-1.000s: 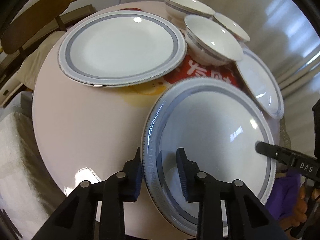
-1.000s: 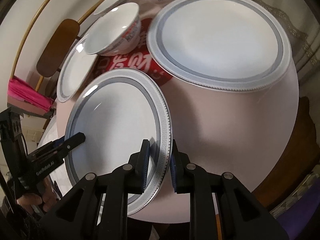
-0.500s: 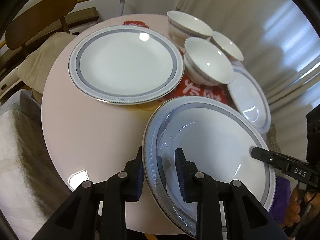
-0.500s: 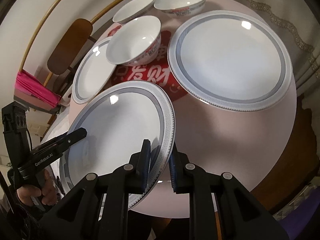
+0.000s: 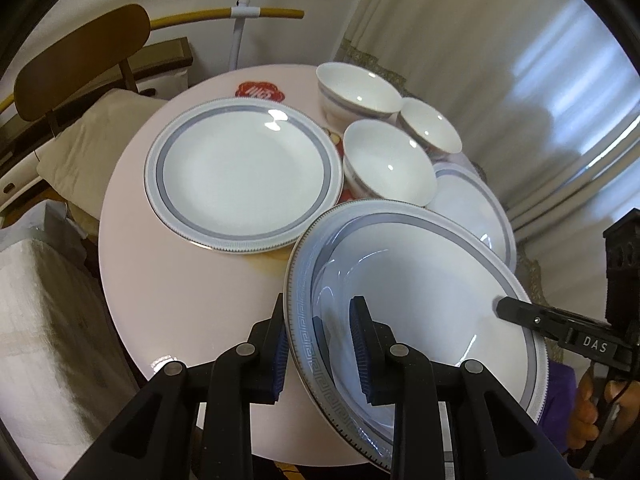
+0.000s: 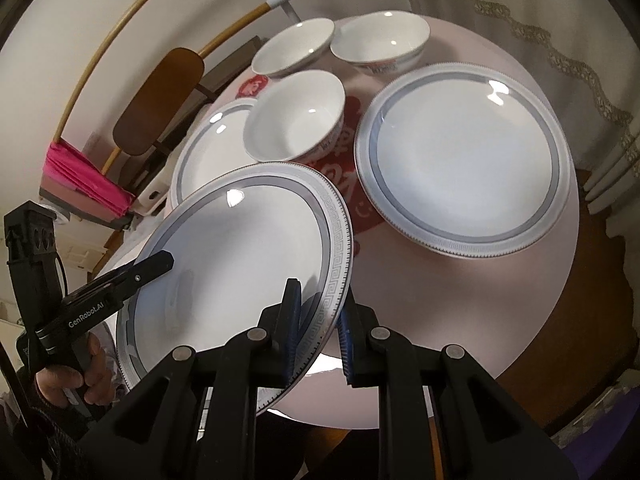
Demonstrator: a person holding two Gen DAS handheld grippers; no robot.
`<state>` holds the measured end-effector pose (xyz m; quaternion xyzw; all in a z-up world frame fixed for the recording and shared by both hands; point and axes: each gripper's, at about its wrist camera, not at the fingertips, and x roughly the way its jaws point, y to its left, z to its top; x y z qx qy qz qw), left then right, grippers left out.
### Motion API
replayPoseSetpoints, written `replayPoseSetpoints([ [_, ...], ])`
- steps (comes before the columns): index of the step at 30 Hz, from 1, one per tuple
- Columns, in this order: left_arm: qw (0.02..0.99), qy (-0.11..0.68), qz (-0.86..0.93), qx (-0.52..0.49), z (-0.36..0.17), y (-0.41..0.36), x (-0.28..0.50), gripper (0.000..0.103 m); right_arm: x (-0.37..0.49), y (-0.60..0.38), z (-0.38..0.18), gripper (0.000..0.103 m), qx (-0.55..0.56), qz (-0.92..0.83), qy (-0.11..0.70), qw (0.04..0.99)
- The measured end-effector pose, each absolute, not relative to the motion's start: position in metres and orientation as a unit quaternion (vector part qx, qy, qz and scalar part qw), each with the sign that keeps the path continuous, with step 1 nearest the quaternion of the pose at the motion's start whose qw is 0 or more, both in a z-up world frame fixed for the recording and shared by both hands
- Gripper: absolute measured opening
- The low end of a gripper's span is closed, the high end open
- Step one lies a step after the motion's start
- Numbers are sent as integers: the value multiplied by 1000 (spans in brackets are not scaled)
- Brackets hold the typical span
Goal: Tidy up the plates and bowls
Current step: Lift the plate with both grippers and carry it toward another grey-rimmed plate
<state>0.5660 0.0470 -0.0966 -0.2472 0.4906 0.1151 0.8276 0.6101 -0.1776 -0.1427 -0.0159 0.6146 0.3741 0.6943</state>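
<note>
A large white plate with a grey band hangs tilted above the round pink table. My left gripper is shut on its near rim in the left wrist view. My right gripper is shut on the opposite rim. Each gripper shows in the other's view: the right gripper, the left gripper. A matching large plate and a smaller plate lie on the table. Three white bowls stand upright at the back.
A wooden chair stands behind the table beside a cushion. Pink folded stuff lies at the left. Lace curtains hang close to the table's far side. A person's hand holds the left gripper.
Both grippers have risen with the large plate between them, and the table with its dishes now looks smaller and further below. The grips have not changed.
</note>
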Motion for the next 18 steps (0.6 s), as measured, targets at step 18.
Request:
replayPoseSetpoints([
  [18,851,469,76,-223,-51,32,584,24,626,-202,-108,17,11,353,592,724],
])
